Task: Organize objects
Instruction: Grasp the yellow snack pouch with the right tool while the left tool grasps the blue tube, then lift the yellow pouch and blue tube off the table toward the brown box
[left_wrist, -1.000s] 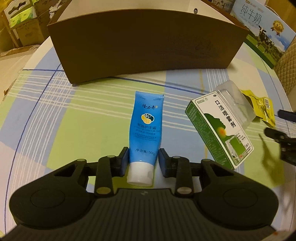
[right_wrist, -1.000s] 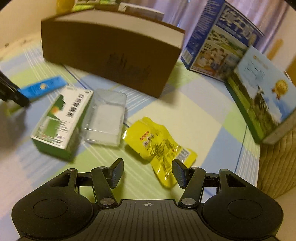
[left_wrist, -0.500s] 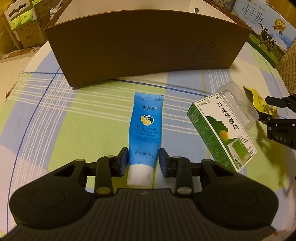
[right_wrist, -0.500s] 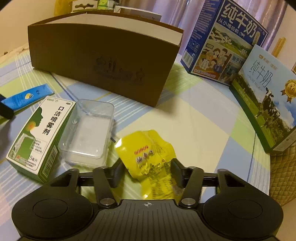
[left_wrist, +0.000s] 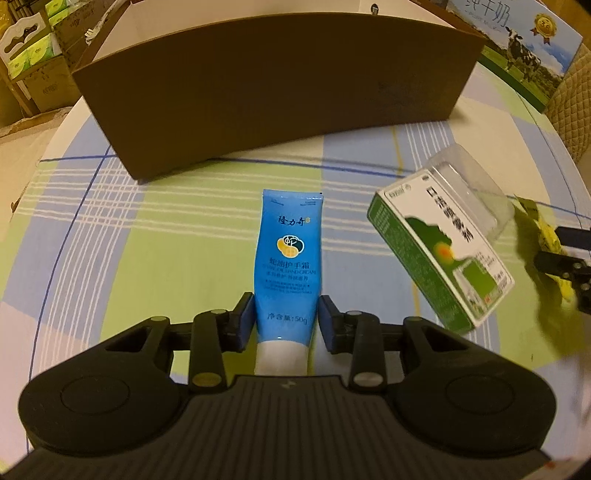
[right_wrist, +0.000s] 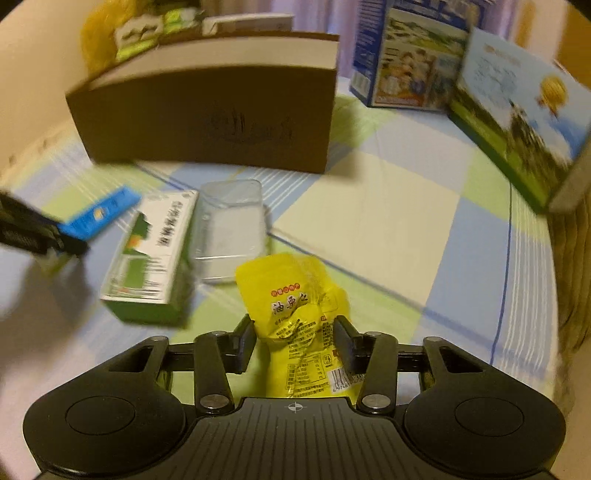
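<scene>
tube (left_wrist: 289, 258) of blue hand cream lies on the checked cloth (left_wrist: 155, 258), my left gripper (left_wrist: 286, 317) clamped on its lower end. green carton (left_wrist: 439, 251) next. at right, my right gripper (right_wrist: 293, 338) pinches the yellow pouch (right_wrist: 295, 302). brown box (left_wrist: 273, 88) stands behind.

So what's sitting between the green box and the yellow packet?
A clear plastic tray lies between the green box and the yellow packet, in the right wrist view.

blue tube (left_wrist: 289, 258) reading 隆力奇, 蛇油护手霜, 50g, green box (left_wrist: 441, 247) reading 口洁喷雾剂
</scene>
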